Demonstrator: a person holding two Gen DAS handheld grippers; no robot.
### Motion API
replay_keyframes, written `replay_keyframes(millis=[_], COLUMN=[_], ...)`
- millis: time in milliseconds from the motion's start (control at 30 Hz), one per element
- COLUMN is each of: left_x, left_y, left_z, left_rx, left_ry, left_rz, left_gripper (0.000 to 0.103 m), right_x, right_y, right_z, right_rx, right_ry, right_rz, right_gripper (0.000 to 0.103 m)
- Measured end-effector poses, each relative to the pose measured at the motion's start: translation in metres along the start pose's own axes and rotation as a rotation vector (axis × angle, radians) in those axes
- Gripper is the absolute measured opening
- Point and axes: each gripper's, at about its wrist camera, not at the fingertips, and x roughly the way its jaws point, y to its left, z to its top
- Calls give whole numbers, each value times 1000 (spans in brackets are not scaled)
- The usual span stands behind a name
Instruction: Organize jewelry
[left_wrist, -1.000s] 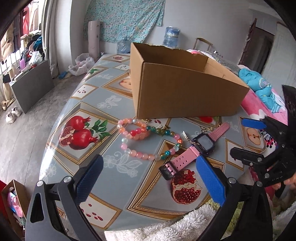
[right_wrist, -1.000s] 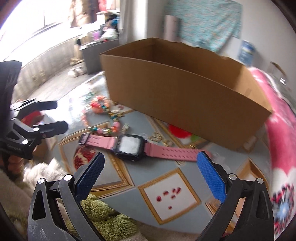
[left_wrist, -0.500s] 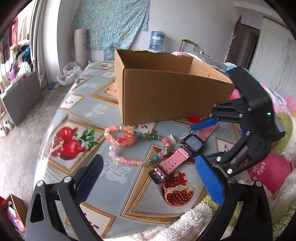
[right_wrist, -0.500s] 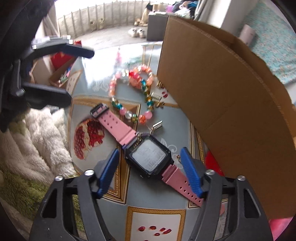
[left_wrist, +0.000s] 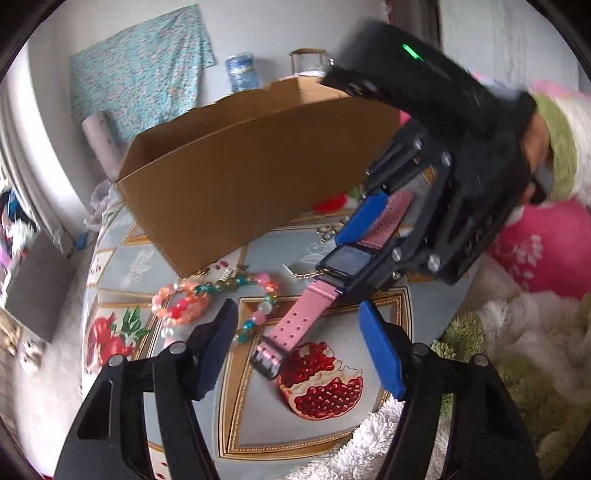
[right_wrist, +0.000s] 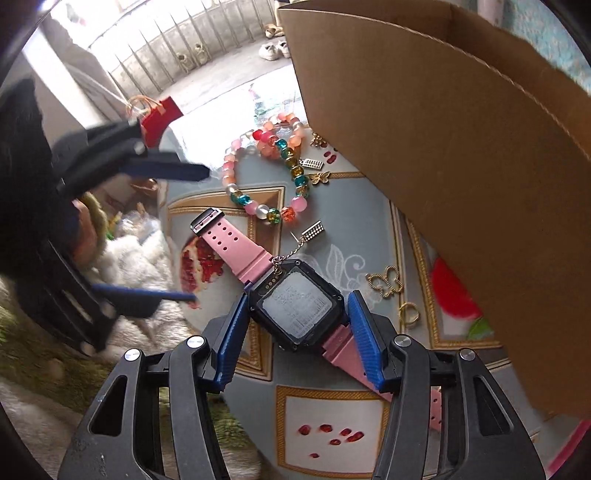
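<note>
Two blue pads of the right gripper (right_wrist: 297, 334) pinching the pink watch (right_wrist: 295, 314) at lower centre — left gripper (left_wrist: 295, 354) spread wide, bead bracelet (left_wrist: 214, 299) at its left.

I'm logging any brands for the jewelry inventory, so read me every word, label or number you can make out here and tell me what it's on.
No text here can be read.
Pink-strapped watch with the square black case: grey print on its face, too small and blurred to read.
Plain brown cardboard box: no print visible.
Blue-padded right gripper, closed on the watch case: no markings visible.
Blue-padded left gripper: no markings visible.
</note>
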Motion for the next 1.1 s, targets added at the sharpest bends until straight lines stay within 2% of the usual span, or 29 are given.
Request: replay_keyframes(millis=[100, 167, 267, 367, 433, 500, 533, 600, 733, 867, 967, 1100], left_x=[12, 19, 29, 34, 38, 38, 39, 40, 34, 30, 27, 25], left_y=[-15, -21, -22, -21, -23, -23, -24, -25, -20, -20, -28, -33], left_z=[2, 4, 5, 6, 7, 5, 5, 4, 2, 1, -2, -5], left_rx=[65, 84, 101, 104, 113, 120, 119, 120, 115, 129, 153, 183], left_ry=[31, 52, 85, 86, 79, 75, 72, 68, 57, 49, 33, 15], left_rz=[39, 40, 59, 59, 68, 66, 61, 55, 8, -13, -11, -4], left_gripper=[51, 45, 39, 39, 35, 22, 20, 8, 4, 3, 3, 3], right_x=[-4, -6, -7, -7, -7, -5, -1, -2, -10, -27, -23, -3], right_y=[-15, -24, -32, -31, -27, -23, -20, -18, -18, -20, -16, -11], right_z=[0, 1, 5, 12, 13, 11, 11, 12, 11, 17, 26, 37], right_rx=[51, 71, 91, 119, 114, 114, 117, 136, 189, 293, 358, 436], right_ry=[9, 15, 33, 54, 61, 69, 72, 79, 66, 10, 44, 152], right_rz=[67, 102, 142, 188, 194, 192, 187, 162, 143, 169, 133, 104], right_gripper=[51, 51, 51, 51, 51, 51, 51, 54, 55, 55, 55, 36])
